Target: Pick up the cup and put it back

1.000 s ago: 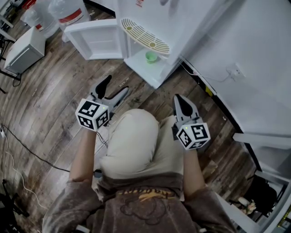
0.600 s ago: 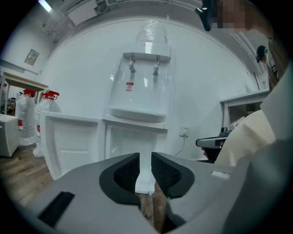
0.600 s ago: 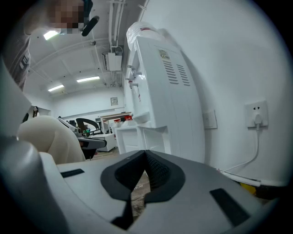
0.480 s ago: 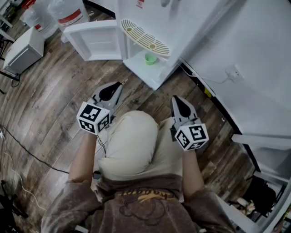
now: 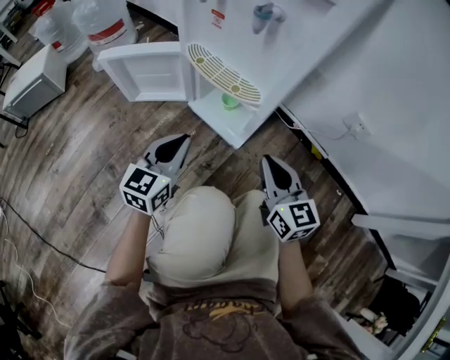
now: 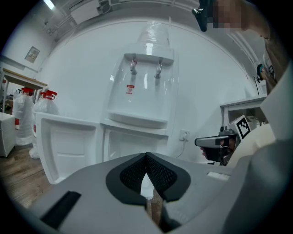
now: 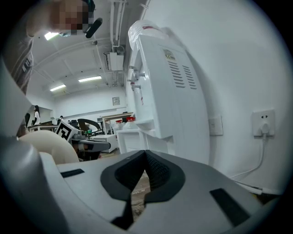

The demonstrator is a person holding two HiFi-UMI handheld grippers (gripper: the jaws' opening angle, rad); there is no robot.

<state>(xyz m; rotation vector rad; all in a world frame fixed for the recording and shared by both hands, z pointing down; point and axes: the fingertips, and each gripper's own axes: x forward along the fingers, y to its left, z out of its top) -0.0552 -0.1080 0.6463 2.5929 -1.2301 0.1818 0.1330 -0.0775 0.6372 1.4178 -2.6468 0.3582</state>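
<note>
A small green cup (image 5: 230,100) stands in the open lower compartment of the white water dispenser (image 5: 232,42). My left gripper (image 5: 184,138) hangs over the wooden floor, short of the compartment and to its left, jaws shut with nothing between them. My right gripper (image 5: 269,160) is held to the right, below the dispenser's corner, also shut and empty. In the left gripper view the closed pads (image 6: 158,176) point at the dispenser's front (image 6: 144,91); the cup is hidden there. The right gripper view shows its closed gripper (image 7: 145,153) beside the dispenser's side (image 7: 165,91).
The compartment door (image 5: 144,67) stands swung open to the left. Water bottles (image 5: 105,21) and a white box (image 5: 31,81) stand at the far left. A wall socket (image 5: 357,125) with a cable is on the right wall. Black cables lie on the floor (image 5: 42,239).
The left gripper's jaws, wide apart a second ago, have closed on nothing. Both grippers have edged a little toward the dispenser.
</note>
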